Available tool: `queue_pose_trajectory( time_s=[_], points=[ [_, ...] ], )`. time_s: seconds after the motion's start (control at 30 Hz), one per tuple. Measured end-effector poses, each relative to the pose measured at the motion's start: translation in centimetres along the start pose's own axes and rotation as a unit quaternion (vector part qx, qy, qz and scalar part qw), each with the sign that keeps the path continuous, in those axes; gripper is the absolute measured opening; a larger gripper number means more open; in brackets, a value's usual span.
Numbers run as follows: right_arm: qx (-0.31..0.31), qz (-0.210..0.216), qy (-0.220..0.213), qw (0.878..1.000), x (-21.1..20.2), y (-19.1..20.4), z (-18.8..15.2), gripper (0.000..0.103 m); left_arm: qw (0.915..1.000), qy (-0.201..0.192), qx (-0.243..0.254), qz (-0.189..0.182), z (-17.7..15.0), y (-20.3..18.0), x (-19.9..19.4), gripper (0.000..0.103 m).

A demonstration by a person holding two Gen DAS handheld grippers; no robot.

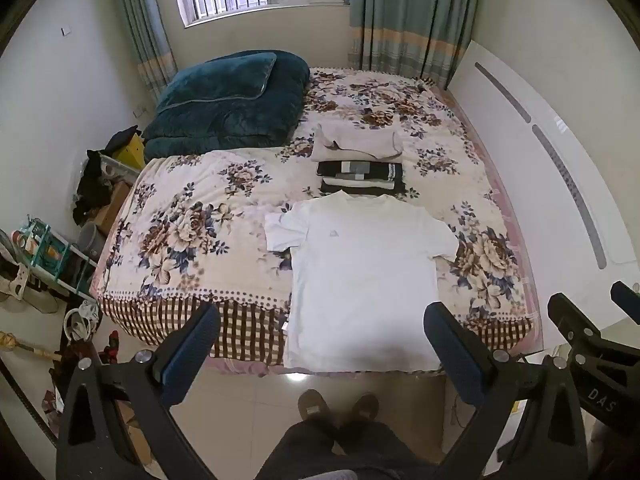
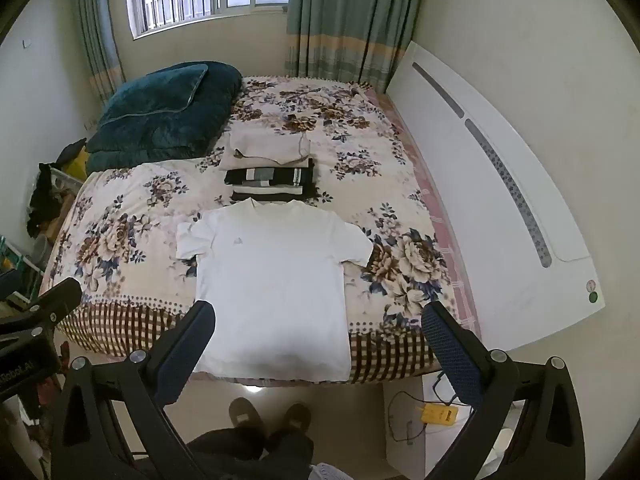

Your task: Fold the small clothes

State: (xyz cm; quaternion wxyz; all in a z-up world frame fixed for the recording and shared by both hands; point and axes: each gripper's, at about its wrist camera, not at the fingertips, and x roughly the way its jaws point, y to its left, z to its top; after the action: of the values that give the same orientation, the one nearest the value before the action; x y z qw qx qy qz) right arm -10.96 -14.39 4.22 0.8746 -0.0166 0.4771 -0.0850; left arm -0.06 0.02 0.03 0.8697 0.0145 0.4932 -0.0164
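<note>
Our left gripper (image 1: pixel 320 328) and right gripper (image 2: pixel 318 326), jaws spread, hover above the bed's foot.
A white short-sleeved cotton T-shirt (image 1: pixel 360 276) lies flat on the floral bedspread (image 1: pixel 192 216), folded clothes (image 1: pixel 360 160) just beyond.

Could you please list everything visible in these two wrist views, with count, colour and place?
T-shirt: one, white, spread flat at the bed's near edge.
Folded clothes: small pile, beige and black-and-white, just beyond the T-shirt.
Quilt: one, dark teal, folded at the far left corner.
Bedspread: one, cream floral with checked border.
Curtains: green, flanking the window.
Headboard: white, on the right.
Left gripper: black, open, above the hem.
Right gripper: black, open, likewise.
</note>
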Motion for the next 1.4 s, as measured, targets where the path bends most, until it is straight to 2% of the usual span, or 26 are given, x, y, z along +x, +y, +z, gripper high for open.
queue_pose_trajectory(
  time_s=[1.4],
  points=[
    [-0.009, -0.008, -0.002, 1.000, -1.1, 0.1, 0.4, 0.103, 0.9999, -0.008, -0.009, 0.000, 0.1, 0.3, -1.2, 0.103]
  ],
)
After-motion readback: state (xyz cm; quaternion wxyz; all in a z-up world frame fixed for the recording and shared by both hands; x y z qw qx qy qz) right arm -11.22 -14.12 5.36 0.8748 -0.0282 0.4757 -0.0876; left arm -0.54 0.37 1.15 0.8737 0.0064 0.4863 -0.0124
